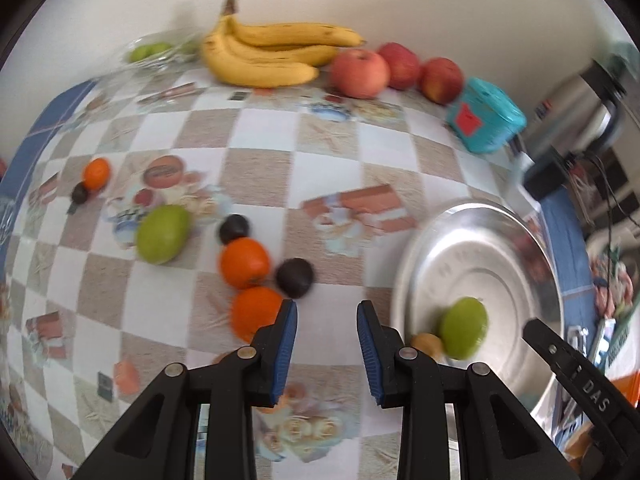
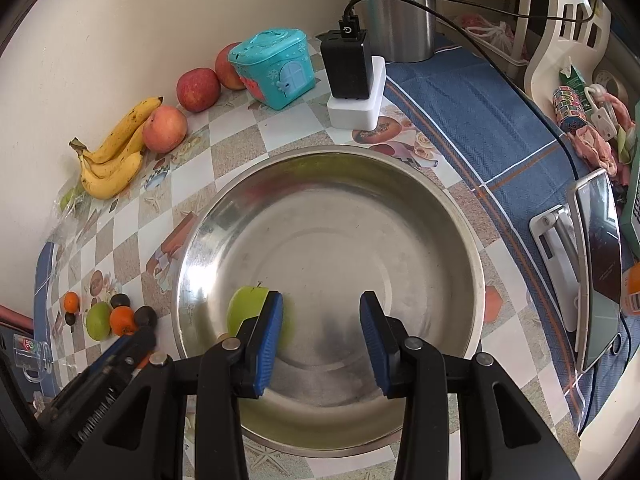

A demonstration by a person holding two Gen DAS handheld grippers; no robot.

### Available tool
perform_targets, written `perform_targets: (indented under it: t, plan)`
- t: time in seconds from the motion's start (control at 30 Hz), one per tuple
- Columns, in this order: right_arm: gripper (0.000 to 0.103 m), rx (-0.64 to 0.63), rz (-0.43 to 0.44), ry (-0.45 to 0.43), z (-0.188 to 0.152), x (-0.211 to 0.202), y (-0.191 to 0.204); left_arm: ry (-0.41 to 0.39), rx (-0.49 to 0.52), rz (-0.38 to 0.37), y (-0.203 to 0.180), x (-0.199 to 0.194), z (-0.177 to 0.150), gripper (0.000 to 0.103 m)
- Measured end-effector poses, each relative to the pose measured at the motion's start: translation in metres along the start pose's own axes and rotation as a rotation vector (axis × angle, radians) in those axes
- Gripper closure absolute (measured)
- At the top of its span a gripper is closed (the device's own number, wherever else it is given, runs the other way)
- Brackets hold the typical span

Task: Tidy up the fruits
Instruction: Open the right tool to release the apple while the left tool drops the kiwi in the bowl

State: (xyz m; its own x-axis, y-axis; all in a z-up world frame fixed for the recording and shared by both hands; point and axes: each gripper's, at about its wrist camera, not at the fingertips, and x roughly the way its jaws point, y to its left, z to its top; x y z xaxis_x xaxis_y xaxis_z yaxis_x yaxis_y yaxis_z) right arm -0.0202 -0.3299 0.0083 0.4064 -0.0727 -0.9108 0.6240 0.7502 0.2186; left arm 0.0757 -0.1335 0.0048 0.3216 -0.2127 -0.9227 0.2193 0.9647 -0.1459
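Observation:
A steel bowl (image 2: 460, 216) sits on the checked tablecloth and holds one green fruit (image 2: 244, 304), also seen in the left wrist view (image 1: 464, 332). My right gripper (image 2: 320, 340) is open and empty above the bowl, its left finger just in front of that fruit. My left gripper (image 1: 327, 344) is open and empty above the cloth, left of the bowl (image 1: 532, 248). Just ahead of it lie two oranges (image 1: 244, 262), two dark plums (image 1: 295, 277) and a green fruit (image 1: 162, 234). Bananas (image 1: 264, 56) and three apples (image 1: 360, 74) lie by the wall.
A teal toy house box (image 2: 276, 68) and a black charger on a white block (image 2: 348, 64) stand behind the bowl. A steel flask (image 2: 392, 8) stands at the back. A phone on a stand (image 2: 600, 264) is at the right. A small orange (image 1: 96, 174) lies far left.

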Motion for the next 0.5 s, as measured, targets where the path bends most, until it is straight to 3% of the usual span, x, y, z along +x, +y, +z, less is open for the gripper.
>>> perform_targets:
  t: [0.5]
  plan:
    - [0.062,-0.105,0.035,-0.014,-0.011,-0.009,0.039,-0.1,-0.189,0.099,0.08,-0.036,0.015,0.069]
